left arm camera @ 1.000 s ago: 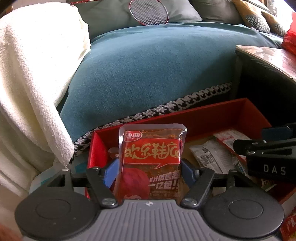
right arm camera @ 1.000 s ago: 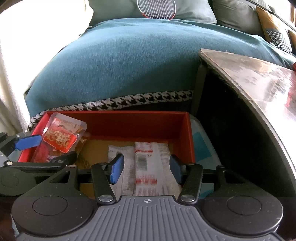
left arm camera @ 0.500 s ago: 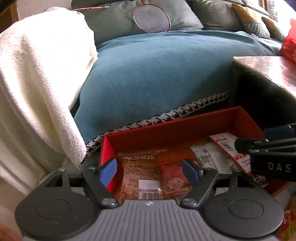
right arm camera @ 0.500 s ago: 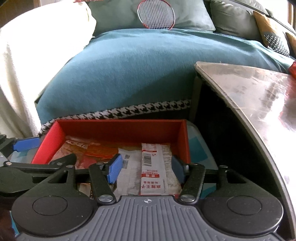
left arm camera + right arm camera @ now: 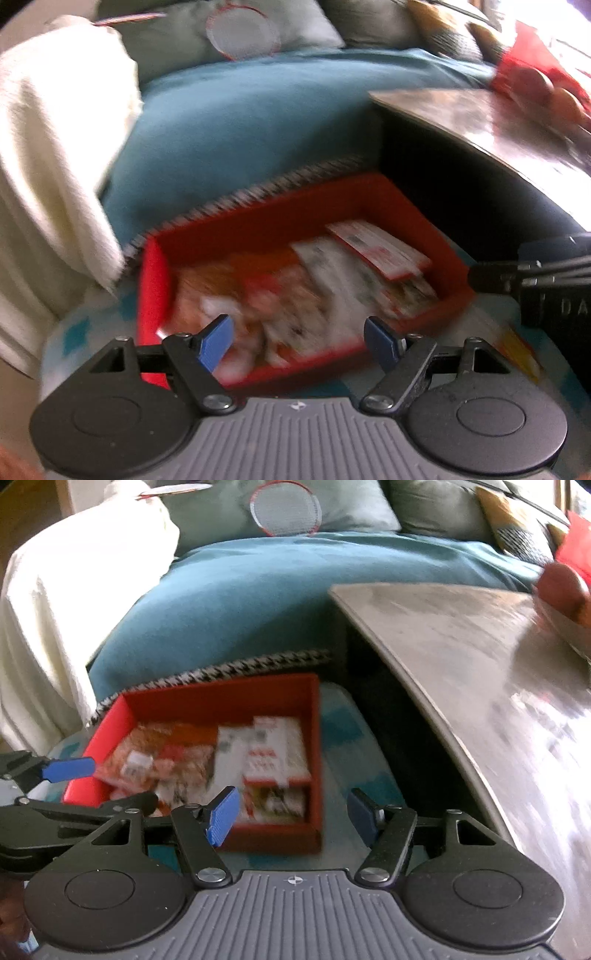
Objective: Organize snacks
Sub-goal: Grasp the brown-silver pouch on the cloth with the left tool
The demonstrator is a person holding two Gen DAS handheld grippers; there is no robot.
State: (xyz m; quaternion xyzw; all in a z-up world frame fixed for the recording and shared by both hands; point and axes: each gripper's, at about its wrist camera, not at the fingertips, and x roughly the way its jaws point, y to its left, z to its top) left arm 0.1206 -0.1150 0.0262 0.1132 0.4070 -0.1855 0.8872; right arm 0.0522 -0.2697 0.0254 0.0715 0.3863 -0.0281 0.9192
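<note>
Since the snack packets (image 5: 207,760) lying in the red box (image 5: 221,701) at frame centre are light, crinkly and slippery, grip a sealed edge. Left gripper (image 5: 299,341) and right gripper (image 5: 291,814): jaws have just been opening, nothing between them.

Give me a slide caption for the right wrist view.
Right gripper open and empty above red box of snack packets beside a teal sofa.
</note>
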